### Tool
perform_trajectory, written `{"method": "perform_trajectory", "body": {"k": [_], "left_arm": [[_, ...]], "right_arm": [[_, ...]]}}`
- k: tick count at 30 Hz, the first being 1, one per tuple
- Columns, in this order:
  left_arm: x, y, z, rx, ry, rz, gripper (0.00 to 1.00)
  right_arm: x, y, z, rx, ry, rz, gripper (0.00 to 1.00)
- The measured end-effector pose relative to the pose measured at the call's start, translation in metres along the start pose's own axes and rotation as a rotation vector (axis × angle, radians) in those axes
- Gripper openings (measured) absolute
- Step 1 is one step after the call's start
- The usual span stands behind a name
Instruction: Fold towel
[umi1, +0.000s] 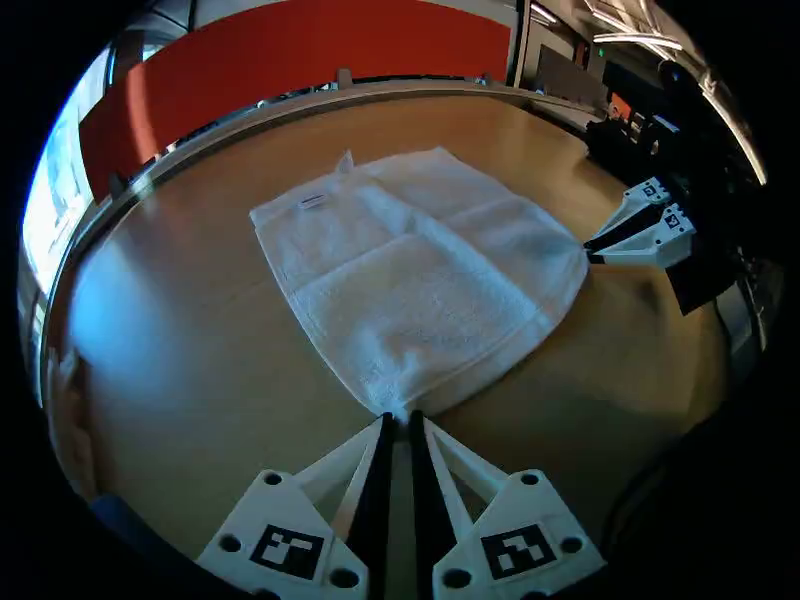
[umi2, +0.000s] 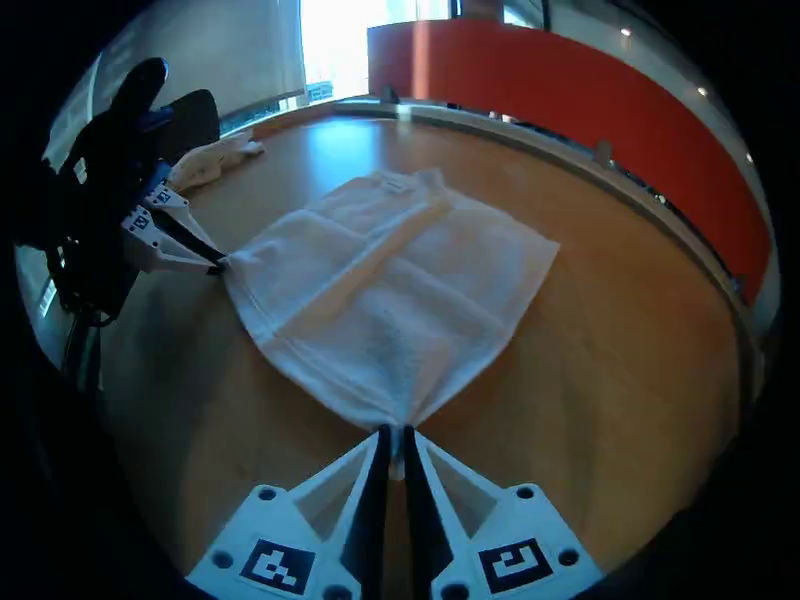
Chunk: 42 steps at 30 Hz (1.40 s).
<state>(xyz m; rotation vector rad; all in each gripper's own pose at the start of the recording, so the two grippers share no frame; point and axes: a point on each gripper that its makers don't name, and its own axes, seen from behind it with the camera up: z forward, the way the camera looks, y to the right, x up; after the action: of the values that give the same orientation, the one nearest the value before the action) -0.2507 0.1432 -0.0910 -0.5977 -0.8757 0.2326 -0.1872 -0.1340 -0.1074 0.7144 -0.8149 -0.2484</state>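
We see the white towel (umi1: 420, 270) spread flat on the wooden table (umi1: 200, 380), around its middle and well in from the curved edge. A small label sits at the corner farthest from us. The left gripper (umi1: 400, 418) has its jaws drawn narrow, with one near corner of the towel pinched between its fingers. The right gripper (umi2: 393, 432) is likewise closed to a slit on the neighbouring corner, and a little cloth shows in the gap. In each gripper view we find the other gripper at the towel's side corner, its tips on the hem. A red wall panel (umi1: 300, 60) runs behind the table's far edge. A crumpled cloth (umi2: 215, 160) lies near that edge beside a dark chair (umi2: 195, 115).
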Motion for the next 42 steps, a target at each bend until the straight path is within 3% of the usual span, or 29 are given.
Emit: {"method": "perform_trajectory", "body": {"k": [17,23,42], "left_arm": [[0.010,0.004,-0.007,-0.004,0.004,-0.015,0.12],[0.014,0.004,-0.015,-0.002,0.001,-0.021,0.12],[0.046,0.008,-0.070,-0.005,0.018,-0.057,0.12]], "right_arm": [[0.007,0.005,-0.007,-0.010,0.006,-0.041,0.05],[0.014,0.003,-0.014,-0.002,0.012,-0.028,0.05],[0.068,-0.022,-0.075,0.014,0.090,-0.025,0.05]]}}
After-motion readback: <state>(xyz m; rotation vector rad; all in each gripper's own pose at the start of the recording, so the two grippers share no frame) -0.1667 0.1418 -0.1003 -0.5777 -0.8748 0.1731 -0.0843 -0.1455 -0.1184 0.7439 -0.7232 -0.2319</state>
